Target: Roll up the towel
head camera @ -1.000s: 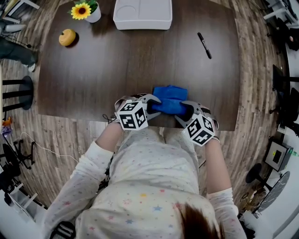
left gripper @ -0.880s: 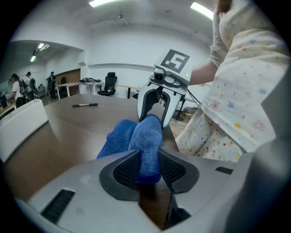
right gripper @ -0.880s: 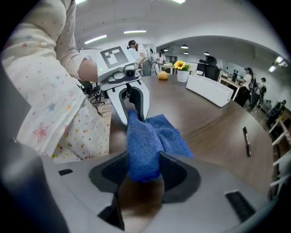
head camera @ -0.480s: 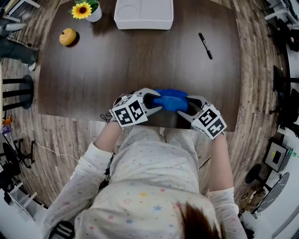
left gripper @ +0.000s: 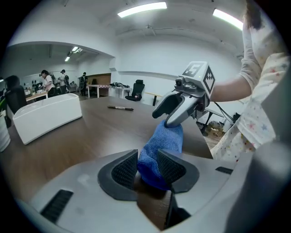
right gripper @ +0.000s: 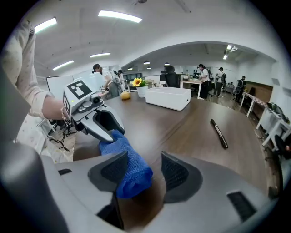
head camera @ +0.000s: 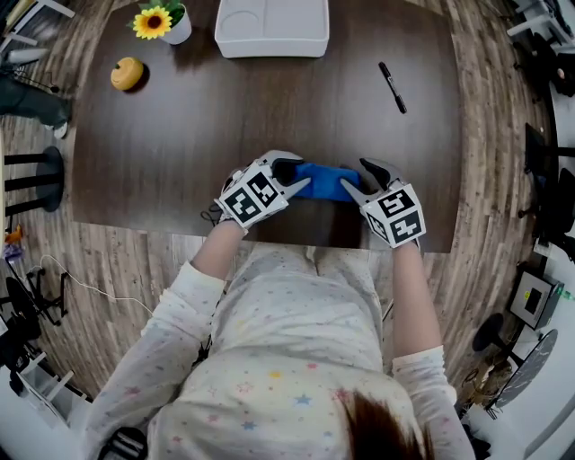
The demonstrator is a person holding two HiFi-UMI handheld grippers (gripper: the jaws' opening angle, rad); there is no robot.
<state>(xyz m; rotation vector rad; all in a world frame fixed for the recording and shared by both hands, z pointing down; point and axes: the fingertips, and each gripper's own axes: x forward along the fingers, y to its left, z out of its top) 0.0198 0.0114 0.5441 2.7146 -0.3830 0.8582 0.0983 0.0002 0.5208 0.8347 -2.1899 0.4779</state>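
The blue towel lies as a short thick roll on the dark wooden table, close to its near edge. My left gripper is at the roll's left end. In the left gripper view the towel fills the gap between both pads, so that gripper is shut on it. My right gripper is at the roll's right end. In the right gripper view the towel rests against the left pad, with a clear gap to the other pad, so that gripper is open.
A white tray stands at the table's far edge. Left of it are a potted sunflower and a small orange pumpkin. A black pen lies at the far right. People and desks fill the room behind.
Both grippers have moved away from the table's near edge, further onto the table, and have rolled about their own axes. The towel went with them and is now a tighter roll.
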